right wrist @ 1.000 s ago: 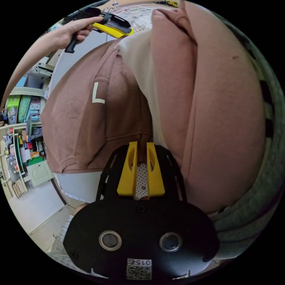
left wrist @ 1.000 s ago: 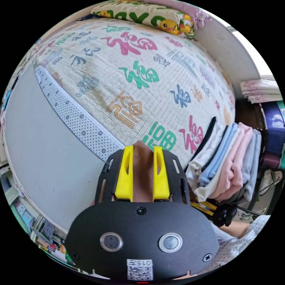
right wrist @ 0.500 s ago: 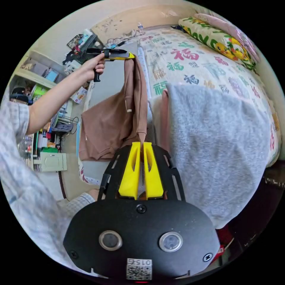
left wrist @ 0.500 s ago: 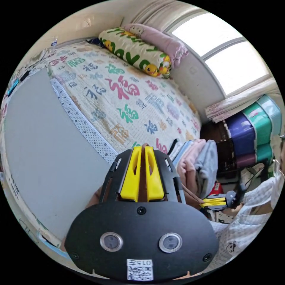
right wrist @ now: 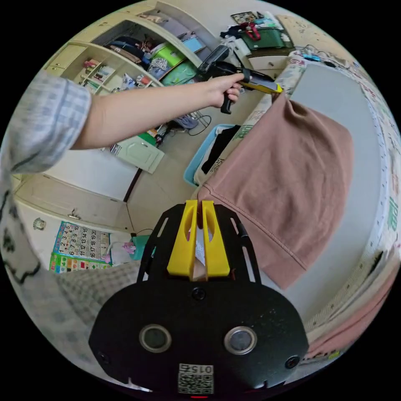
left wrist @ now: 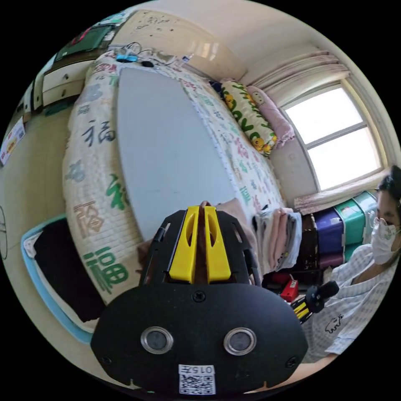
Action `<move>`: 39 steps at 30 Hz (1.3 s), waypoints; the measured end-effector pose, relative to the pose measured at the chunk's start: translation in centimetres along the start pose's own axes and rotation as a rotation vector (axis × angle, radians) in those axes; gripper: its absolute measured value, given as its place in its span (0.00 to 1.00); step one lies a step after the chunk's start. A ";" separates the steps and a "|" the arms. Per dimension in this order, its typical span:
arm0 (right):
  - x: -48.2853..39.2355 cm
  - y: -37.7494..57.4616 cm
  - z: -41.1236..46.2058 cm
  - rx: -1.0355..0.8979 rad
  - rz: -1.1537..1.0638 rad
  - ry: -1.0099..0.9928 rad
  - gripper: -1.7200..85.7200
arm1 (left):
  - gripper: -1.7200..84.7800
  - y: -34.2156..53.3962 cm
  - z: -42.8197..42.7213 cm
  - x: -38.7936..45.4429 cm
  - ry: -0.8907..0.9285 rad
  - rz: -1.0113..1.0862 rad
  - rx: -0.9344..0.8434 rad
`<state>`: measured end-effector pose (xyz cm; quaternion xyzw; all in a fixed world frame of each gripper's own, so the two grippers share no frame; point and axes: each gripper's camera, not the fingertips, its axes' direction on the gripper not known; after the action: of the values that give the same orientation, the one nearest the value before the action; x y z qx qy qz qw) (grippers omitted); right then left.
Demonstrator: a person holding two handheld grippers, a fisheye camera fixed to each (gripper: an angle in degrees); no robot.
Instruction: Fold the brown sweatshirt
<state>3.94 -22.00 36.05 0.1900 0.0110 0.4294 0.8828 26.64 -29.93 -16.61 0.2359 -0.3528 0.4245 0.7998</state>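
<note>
The brown sweatshirt [right wrist: 288, 175] hangs stretched between both grippers over the grey board [right wrist: 359, 125] on the bed. In the right gripper view my right gripper [right wrist: 199, 209] is shut on one corner of it, and the left gripper [right wrist: 267, 87], held in a hand at the end of an outstretched arm, pinches the far corner. In the left gripper view my left gripper [left wrist: 199, 211] is shut on brown fabric [left wrist: 234, 209], and the right gripper [left wrist: 307, 307] appears low at the right near the person.
A stack of folded clothes [left wrist: 277, 238] lies on the bed's near corner. A blue basket with dark clothes [left wrist: 54, 267] stands on the floor beside the bed. Pillows [left wrist: 250, 121] lie below the window. Shelves [right wrist: 125, 54] and storage boxes [left wrist: 346, 221] line the walls.
Both grippers have swung the sweatshirt away from the folded stack and spread it wide above the grey board. The cameras turned a lot with the hands.
</note>
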 end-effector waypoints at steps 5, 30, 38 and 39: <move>0.3 -4.5 7.3 -0.187 -0.010 0.052 0.02 | 0.10 3.9 -1.7 -8.5 0.072 -0.290 0.062; 6.0 -14.9 -0.3 -0.365 -0.010 -0.269 0.06 | 0.10 7.3 -4.7 -13.9 0.202 -0.312 0.051; 25.7 -17.0 -15.4 0.043 0.400 0.066 0.15 | 0.19 12.4 -5.0 -15.2 0.366 -0.242 0.055; 26.6 -17.2 -15.5 0.056 0.414 0.088 0.16 | 0.19 12.5 -4.7 -15.3 0.366 -0.242 0.055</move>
<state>30.82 -6.29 19.62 0.1938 0.0225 0.6090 0.7688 11.80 -27.99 -30.38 0.2173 -0.1590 0.3708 0.8888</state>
